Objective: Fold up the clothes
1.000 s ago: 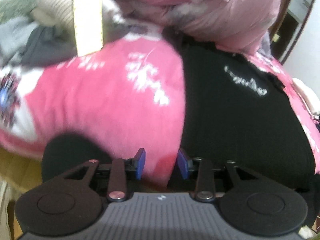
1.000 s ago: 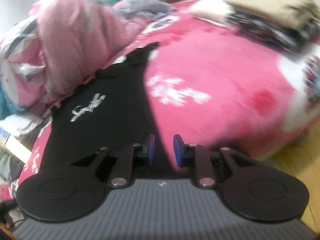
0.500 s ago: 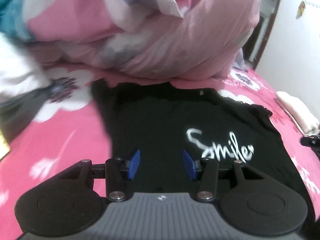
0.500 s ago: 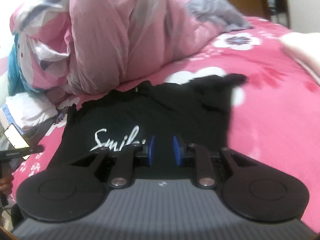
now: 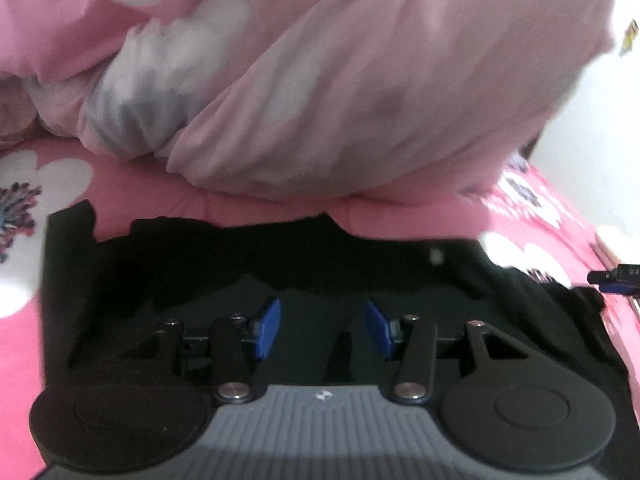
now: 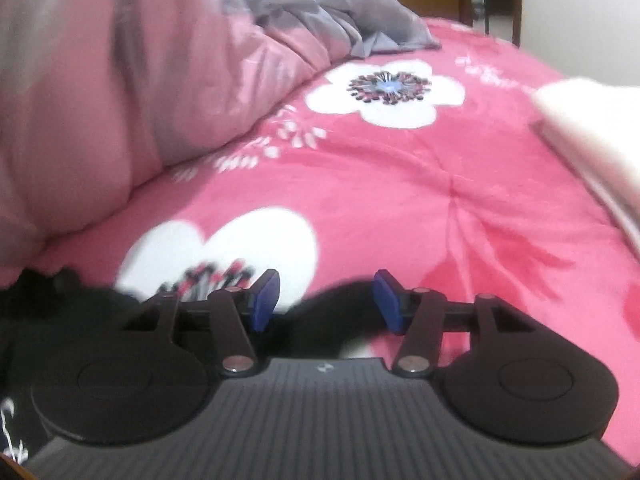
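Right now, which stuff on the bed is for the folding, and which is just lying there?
For the folding:
- black T-shirt, spread flat on the bed
- left gripper, open over the shirt
- right gripper, open at the shirt's sleeve end

Just lying about:
- pink quilt, heaped behind the shirt
- grey cloth
- cream folded cloth
- flowered bedspread
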### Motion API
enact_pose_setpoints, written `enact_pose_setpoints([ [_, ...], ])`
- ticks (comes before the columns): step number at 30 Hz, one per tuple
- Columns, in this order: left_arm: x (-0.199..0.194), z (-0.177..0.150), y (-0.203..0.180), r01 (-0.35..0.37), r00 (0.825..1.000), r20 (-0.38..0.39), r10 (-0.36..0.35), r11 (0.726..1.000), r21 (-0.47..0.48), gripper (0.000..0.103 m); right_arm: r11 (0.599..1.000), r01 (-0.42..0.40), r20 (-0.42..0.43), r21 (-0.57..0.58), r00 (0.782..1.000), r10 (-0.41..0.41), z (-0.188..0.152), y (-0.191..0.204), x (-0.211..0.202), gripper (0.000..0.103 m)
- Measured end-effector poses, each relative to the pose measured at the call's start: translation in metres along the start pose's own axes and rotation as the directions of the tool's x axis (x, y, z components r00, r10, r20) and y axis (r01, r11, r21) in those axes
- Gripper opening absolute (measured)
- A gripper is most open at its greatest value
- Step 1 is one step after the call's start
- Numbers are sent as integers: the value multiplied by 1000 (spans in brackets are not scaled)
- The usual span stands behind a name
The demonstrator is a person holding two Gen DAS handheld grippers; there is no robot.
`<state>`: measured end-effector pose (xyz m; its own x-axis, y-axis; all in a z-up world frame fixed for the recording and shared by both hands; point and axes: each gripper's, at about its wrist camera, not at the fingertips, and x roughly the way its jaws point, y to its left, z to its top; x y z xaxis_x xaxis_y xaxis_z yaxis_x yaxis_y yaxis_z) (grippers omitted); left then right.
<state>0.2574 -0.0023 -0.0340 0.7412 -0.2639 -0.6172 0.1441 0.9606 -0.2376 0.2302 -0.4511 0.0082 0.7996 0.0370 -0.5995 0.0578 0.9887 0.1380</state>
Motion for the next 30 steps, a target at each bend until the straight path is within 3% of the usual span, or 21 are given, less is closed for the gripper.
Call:
enact_pose_setpoints([
  [4,13,-10,7,-21,1000,18,22,1000,-17,48,999,-32,14,-18,999,33,16,-14,25,55],
  [6,16,-14,11,-18,999,30,19,1000,-25,48,981,-110,-5,-160,994,111,15,14,26,58],
  [11,17,-14,14,-16,999,47,18,999,-33,48,928,-115,-175,-355,983,55,2,62,65,56],
  [12,17,-14,14,-16,999,51,18,999,-32,48,922,-129,-208,-364,977,54,-2,66,71,55],
  [14,17,-14,16,-10,998,56,12,999,-39,48,919,-141,-254,-367,966,47,-12,71,75,33],
  [15,16,-14,16,-6,998,58,9,999,-44,48,923,-122,-231,-366,972,37,-13,72,67,13],
  [16,16,-14,17,-2,998,61,5,999,-49,48,926,-103,-208,-364,978,27,-14,73,59,2],
  [19,14,-14,20,10,998,66,-6,998,-63,48,938,-45,-140,-344,990,-4,-17,73,37,2],
  [23,14,-14,21,16,998,68,-12,997,-69,48,981,49,-69,-187,996,-63,-17,48,20,2],
  [27,15,-14,21,17,998,69,-12,997,-70,48,994,88,-105,-60,990,-94,-29,29,40,4],
  [29,15,-14,23,22,997,69,-17,997,-76,48,996,81,-100,-32,991,-84,-30,24,48,9],
  [30,15,-14,23,25,997,69,-19,997,-79,48,997,79,-91,-23,993,-80,-28,22,48,18],
])
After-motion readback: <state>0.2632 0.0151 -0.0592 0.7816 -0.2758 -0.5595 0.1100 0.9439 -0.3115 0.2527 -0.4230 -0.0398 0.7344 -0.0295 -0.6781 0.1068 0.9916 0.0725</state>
